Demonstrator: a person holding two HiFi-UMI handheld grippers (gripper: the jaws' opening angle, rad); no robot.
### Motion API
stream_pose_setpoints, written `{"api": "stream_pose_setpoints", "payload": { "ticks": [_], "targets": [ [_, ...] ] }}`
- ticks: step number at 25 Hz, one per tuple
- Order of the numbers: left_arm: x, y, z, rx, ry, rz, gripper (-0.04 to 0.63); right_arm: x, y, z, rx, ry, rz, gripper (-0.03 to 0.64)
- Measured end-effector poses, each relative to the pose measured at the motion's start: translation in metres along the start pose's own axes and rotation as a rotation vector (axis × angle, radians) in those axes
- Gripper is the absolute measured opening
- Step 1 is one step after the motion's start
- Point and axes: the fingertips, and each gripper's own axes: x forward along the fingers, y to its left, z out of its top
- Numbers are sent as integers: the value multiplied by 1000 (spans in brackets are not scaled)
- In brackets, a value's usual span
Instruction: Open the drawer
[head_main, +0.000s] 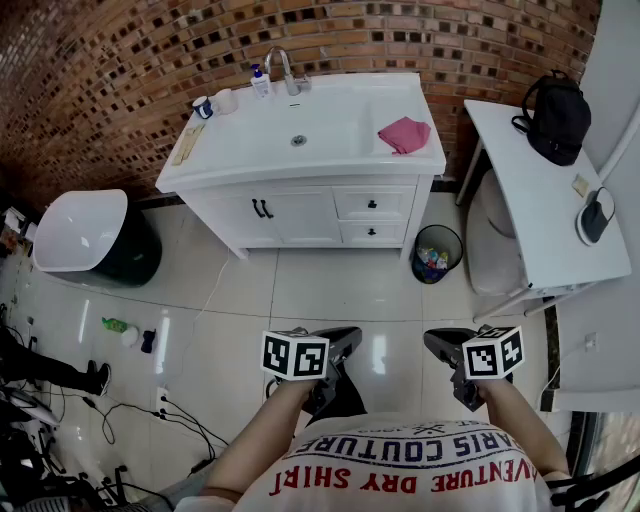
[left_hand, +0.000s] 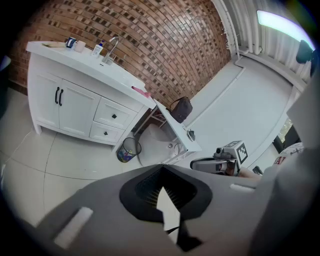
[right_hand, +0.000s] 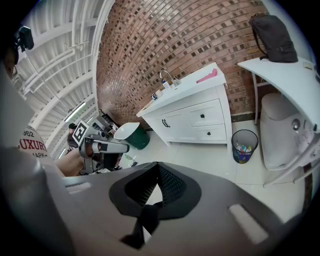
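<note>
A white vanity (head_main: 250, 160) stands against the brick wall, with two closed drawers at its right side. The upper drawer (head_main: 372, 204) and the lower drawer (head_main: 372, 232) each carry a small black knob. They also show in the left gripper view as upper drawer (left_hand: 114, 116) and lower drawer (left_hand: 106, 132), and in the right gripper view as upper drawer (right_hand: 202, 115). My left gripper (head_main: 345, 340) and right gripper (head_main: 437, 342) hover close to my body, well back from the vanity. Both are shut and hold nothing, seen in left gripper (left_hand: 162, 176) and right gripper (right_hand: 157, 171).
A small trash bin (head_main: 437, 253) sits on the floor right of the vanity. A white table (head_main: 545, 210) with a black backpack (head_main: 556, 115) stands at the right. A white-lidded green bin (head_main: 85, 235) is at the left. Cables (head_main: 170, 415) lie lower left. A pink cloth (head_main: 404, 134) lies on the countertop.
</note>
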Motion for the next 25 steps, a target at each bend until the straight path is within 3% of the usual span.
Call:
{"api": "stream_pose_setpoints", "payload": {
  "ticks": [6,11,14,16,18,25],
  "targets": [
    [1,106,90,34,26,49,-9,106,-20,87,15,6,-5,6],
    [1,187,167,-4,48,22,-9,187,-43,157,47,2,-57,6],
    [-1,224,204,16,59,27,-9,225,-58,184,75,8,-83,6],
    [-1,243,217,6,58,28,-9,245,-69,193,83,21,-87,9],
    [0,256,222,-30,56,10,-9,261,-82,199,88,24,-97,55],
    [10,277,234,-67,74,-2,-9,309,-160,221,81,57,-226,156]
  ]
}}
